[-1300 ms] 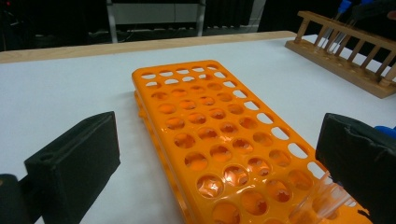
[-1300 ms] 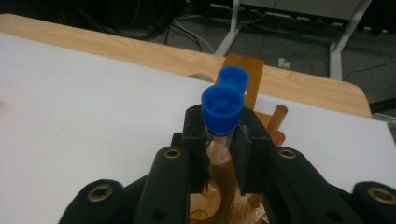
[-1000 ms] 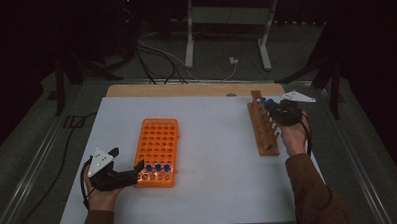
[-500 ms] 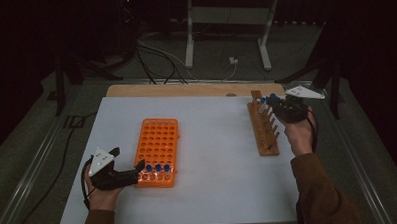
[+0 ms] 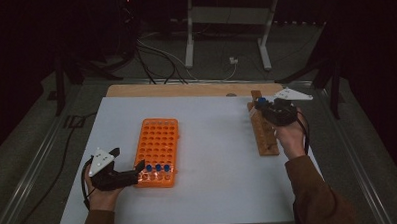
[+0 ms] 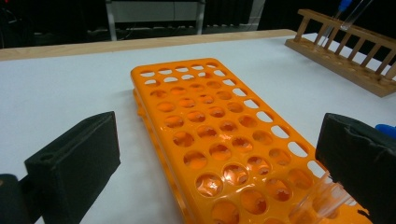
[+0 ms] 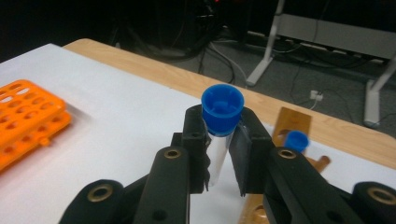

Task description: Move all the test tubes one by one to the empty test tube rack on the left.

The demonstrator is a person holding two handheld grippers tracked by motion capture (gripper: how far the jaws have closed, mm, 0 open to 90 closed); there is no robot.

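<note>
Lifted since the earlier frame, the right gripper (image 7: 219, 154) holds its jaws clenched on a clear blue-capped test tube (image 7: 221, 122) above the brown wooden rack (image 5: 263, 131). Left gripper (image 6: 219, 154) jaws stand released around the orange plastic rack (image 6: 224, 144) on the white surface (image 5: 217, 141); no writing is readable.

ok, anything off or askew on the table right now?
Nothing stands out. The orange rack sits flat, three blue-capped tubes upright in its near row. The wooden rack lies flat. The right hand-held gripper holds a capped tube cleanly. No spills.
</note>
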